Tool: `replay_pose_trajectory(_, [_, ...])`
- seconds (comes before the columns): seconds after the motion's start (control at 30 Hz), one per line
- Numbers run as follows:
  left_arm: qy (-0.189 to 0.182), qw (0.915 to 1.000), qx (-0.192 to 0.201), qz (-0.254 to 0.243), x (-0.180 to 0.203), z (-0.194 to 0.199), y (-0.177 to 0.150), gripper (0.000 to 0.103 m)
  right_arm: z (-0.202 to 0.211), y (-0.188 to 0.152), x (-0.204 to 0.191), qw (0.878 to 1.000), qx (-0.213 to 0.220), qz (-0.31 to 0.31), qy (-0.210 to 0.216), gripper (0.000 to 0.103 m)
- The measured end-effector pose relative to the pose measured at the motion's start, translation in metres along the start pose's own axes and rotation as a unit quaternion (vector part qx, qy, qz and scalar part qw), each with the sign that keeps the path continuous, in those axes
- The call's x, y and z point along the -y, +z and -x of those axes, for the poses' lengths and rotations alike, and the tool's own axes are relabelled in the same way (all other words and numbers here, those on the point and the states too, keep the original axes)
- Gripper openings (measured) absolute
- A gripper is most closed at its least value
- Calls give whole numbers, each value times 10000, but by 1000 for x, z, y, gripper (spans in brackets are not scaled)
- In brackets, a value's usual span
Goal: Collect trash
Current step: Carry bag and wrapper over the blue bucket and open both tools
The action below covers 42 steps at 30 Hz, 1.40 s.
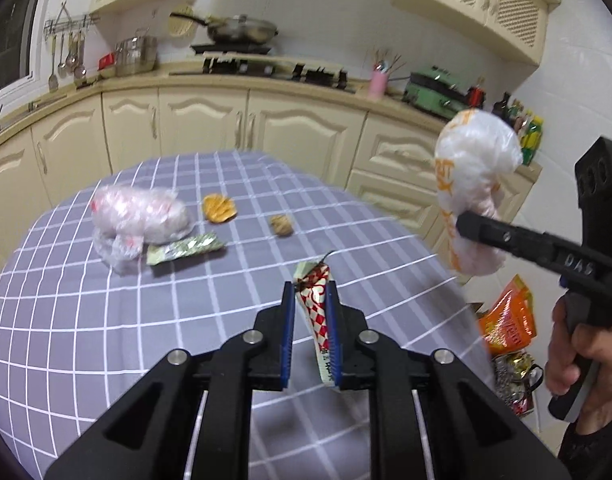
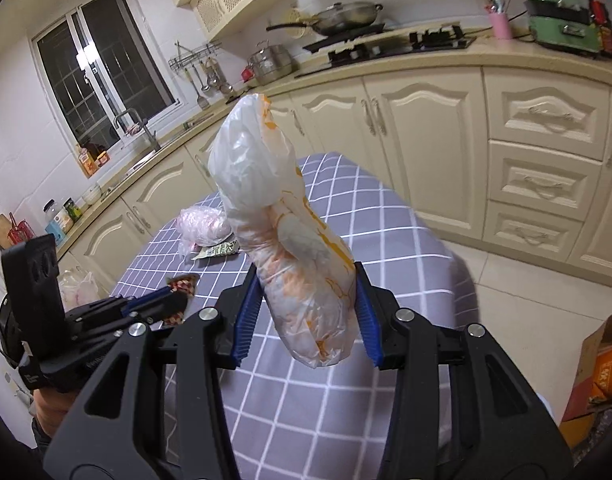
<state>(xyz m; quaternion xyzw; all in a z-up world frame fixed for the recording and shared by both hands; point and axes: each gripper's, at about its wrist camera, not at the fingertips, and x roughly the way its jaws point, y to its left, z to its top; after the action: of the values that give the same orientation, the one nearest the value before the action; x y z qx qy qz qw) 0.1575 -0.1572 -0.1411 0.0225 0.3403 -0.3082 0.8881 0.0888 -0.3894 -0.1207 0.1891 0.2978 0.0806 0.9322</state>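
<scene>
Left gripper (image 1: 310, 292) clenched on red-white wrapper (image 1: 316, 304), long axis along fingers, tip pointing away above checked table (image 1: 105, 320), right gripper (image 2: 308, 280) clamped across white-orange bag (image 2: 289, 232), long axis upright, leaning left, held off table.

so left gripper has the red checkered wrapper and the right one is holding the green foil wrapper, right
Not quite. The left gripper does hold the red checkered wrapper, but the right gripper is shut on a crumpled white and orange plastic bag, as the right wrist view shows. The green foil wrapper lies on the table.
</scene>
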Motion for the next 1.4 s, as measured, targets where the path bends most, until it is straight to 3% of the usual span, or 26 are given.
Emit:
replay_pose_trajectory(0.17, [-276,9994,136,-163,37,12,3,14,43,-10,17,9995,224,-123,-158,43])
replay_pose_trajectory(0.33, [-651,9966,205,-467,90,14,4,14,88,-23,58,9966,408,-396,-604,44])
replay_pose_trajectory(0.6, [-1217,9889,-68,-847,171,-13,-10,14,131,-67,141,9844,228,-939,-1472,44])
replay_pose_trajectory(0.77, [-1482,9803,-596,-1159,225,-55,-42,14,138,-106,200,9697,-31,-1571,-1871,44])
replay_pose_trajectory(1.0, [-1714,9629,-1474,-1476,276,-122,-91,14,126,-159,253,9509,-498,-2322,-1982,44])
replay_pose_trajectory(1.2, [-1645,9458,-2232,-1689,304,-186,-136,14,111,-190,286,9355,-811,-2797,-2002,45])
replay_pose_trajectory(1.4, [-1559,9325,-2686,-1844,320,-231,-159,15,90,-215,315,9205,-1084,-3186,-1983,45])
